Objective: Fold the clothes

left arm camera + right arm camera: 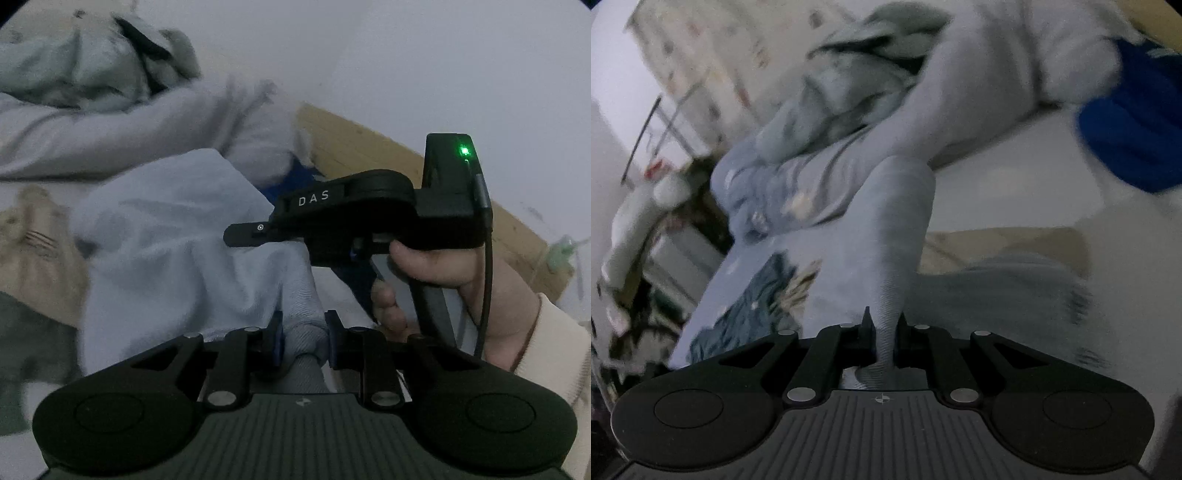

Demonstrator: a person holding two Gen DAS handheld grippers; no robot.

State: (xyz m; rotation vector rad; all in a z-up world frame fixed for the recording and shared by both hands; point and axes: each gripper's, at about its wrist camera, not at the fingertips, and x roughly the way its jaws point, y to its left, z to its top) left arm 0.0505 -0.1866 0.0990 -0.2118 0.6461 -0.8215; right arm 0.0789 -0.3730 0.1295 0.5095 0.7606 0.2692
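A pale blue garment (pixel 177 236) hangs bunched from my left gripper (pixel 303 334), whose jaws are shut on a thick fold of it. In the left wrist view the right gripper's black body (pixel 369 218) floats just ahead, held by a hand (pixel 443 273), and its tips are hidden behind the cloth. In the right wrist view my right gripper (pixel 885 334) is shut on a thin ridge of the same pale blue garment (pixel 849 221), which carries a dark teal print (pixel 753 306). The cloth stretches up and away from the jaws.
A heap of other clothes lies behind: a white-grey garment (pixel 147 122), a pale green one (pixel 74 66), a beige piece (pixel 33 251) and a bright blue one (pixel 1137 122). A wooden edge (pixel 369 144) runs beside a white wall. Cluttered shelving (pixel 665 221) stands at the left.
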